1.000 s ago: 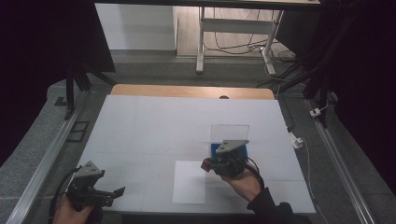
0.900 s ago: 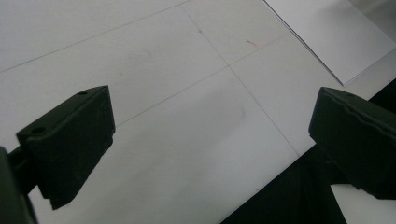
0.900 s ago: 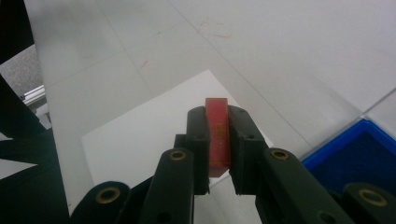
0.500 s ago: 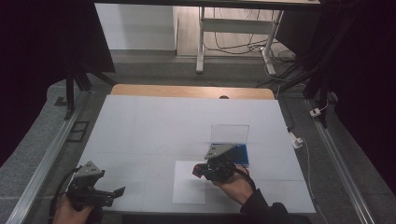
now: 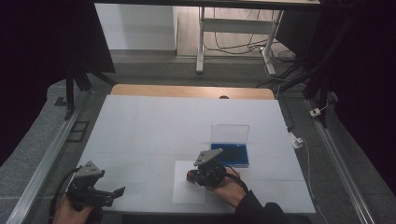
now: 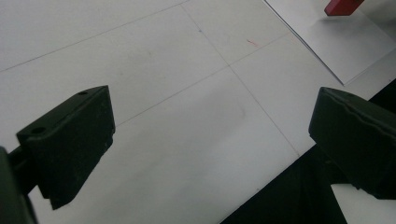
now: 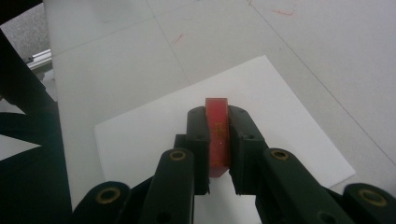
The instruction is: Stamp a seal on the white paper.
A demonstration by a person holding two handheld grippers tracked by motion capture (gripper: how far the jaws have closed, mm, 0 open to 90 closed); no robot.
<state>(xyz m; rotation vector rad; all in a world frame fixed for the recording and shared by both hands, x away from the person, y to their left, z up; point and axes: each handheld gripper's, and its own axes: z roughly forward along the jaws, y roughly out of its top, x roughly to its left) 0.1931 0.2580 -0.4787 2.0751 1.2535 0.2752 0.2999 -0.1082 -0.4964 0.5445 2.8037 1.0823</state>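
The right gripper (image 7: 218,135) clamps a red block (image 7: 217,135) over the white paper sheet (image 7: 140,135) on the worktop (image 5: 154,121) (left gripper (image 6: 210,140) open, holding nothing, near the worktop's front edge).

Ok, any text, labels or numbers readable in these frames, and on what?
None can be read.
Red block clamped in the right hand-held gripper: faint yellowish marks on its edge, too blurred to read.
White sheet, blue case, table: no print visible, only stray red pen marks on the table.
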